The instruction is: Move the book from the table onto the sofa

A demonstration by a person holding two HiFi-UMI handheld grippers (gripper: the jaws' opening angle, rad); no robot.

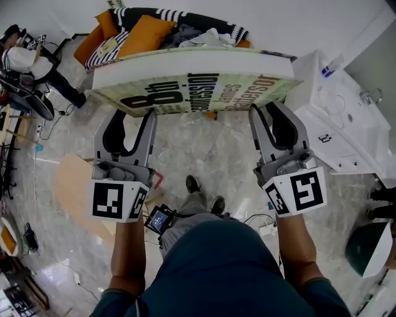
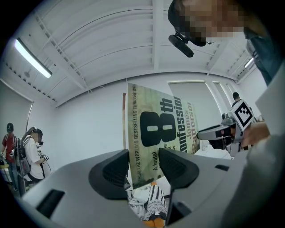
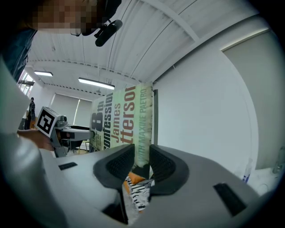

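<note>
Pale green-and-cream paperback, the book [image 1: 192, 83], is up in the air, flat and level, cover facing down toward the marble floor [image 1: 210, 148]. It rests on no counter and on no cushion.

- Left gripper [image 1: 130, 119]: fingers closed on the book's near-left corner. In the left gripper view the corner [image 2: 156, 133] sits between the 2 pads, which stand fairly wide apart to take its thickness.
- Right gripper [image 1: 269, 114]: fingers closed on the near-right corner. In the right gripper view the pads pinch the edge of the book [image 3: 129, 120] with a narrower gap.
- Both grippers point level, side by side, and share the load.

The sofa [image 1: 93, 42] lies just beyond the book's far edge, piled with an orange cushion [image 1: 145, 34], a striped throw [image 1: 154, 13] and loose clothes. A white cabinet [image 1: 346, 124] stands to the right.

Progress, as judged: pickup done, carry nearly done. The book hangs just short of the sofa, its far edge about level with the seat front. Left to do: bring it over the seat, lower it onto whatever spot the clutter allows, then open both sets of fingers and pull back. The heaped seat may leave it lying tilted.
</note>
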